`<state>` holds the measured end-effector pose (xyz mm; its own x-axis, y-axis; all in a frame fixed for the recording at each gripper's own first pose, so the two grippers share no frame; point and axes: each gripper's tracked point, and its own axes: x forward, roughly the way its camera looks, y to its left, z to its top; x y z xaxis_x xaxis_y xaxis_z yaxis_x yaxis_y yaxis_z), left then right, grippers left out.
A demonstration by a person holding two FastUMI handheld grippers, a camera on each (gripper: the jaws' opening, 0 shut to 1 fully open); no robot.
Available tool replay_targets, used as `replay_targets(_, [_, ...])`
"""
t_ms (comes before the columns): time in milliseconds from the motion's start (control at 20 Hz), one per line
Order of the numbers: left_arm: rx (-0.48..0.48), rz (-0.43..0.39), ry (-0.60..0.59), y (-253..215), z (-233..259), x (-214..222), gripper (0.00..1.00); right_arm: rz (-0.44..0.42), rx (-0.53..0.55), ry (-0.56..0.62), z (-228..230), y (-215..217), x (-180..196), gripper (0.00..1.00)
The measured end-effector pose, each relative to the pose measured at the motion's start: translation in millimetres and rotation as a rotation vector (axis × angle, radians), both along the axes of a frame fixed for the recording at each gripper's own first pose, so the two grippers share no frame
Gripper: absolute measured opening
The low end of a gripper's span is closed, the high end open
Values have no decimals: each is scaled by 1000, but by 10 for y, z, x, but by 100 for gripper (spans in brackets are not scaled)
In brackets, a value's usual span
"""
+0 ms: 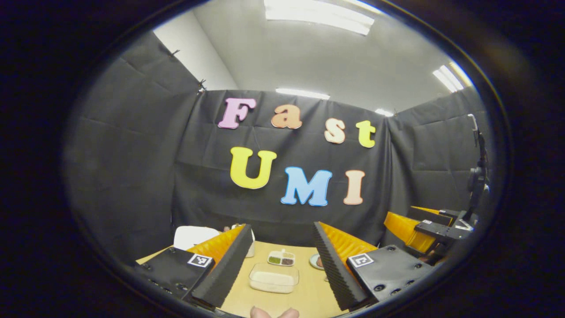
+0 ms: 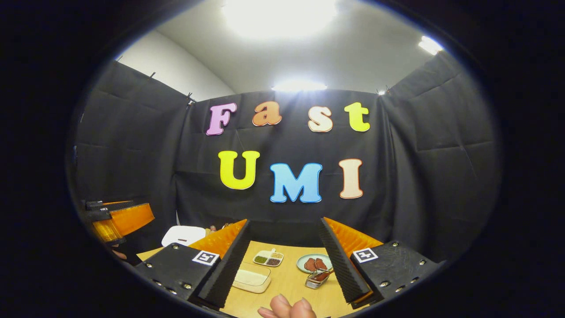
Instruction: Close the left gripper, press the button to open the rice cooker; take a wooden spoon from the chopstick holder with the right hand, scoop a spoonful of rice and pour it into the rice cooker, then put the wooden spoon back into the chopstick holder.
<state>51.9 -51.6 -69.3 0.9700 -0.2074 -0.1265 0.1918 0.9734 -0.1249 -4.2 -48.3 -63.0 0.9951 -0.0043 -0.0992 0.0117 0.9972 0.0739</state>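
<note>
Left tongs (image 1: 280, 254) and right tongs (image 2: 284, 251) stand open, empty, above the counter (image 2: 289, 282); rice container (image 1: 273, 278) at lower centre.

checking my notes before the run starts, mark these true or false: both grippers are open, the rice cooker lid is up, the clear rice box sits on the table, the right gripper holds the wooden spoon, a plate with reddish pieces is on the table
1. Both grippers are open. True: the left gripper and the right gripper each show their fingers spread apart.
2. The rice cooker lid is up. False: the white lid lies closed.
3. The clear rice box sits on the table. True.
4. The right gripper holds the wooden spoon. False: nothing is between its fingers.
5. A plate with reddish pieces is on the table. True.
</note>
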Motion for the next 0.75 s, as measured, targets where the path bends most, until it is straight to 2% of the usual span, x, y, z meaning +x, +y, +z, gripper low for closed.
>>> replay_targets(100, [-21, -18, -8, -113, 65, 102, 92, -38, -2, -6, 26, -146, 15, 94])
replay_targets(250, [-117, -41, -17, -259, 230, 248, 93, -46, 29, -3, 116, -184, 43, 94])
replay_targets(300, [-128, -40, -21, -234, 272, 289, 99, -63, 27, -10, 169, -239, 88, 94])
replay_targets(400, [-122, -60, -29, -209, 307, 338, 92, -82, 32, -13, 218, -276, 155, 94])
replay_targets(550, [-79, -65, -56, -92, 379, 439, 92, -93, 37, -33, 286, -201, 276, 94])
replay_targets(750, [-70, -67, -85, 53, 439, 540, 92, -83, 21, -37, 334, -3, 388, 94])
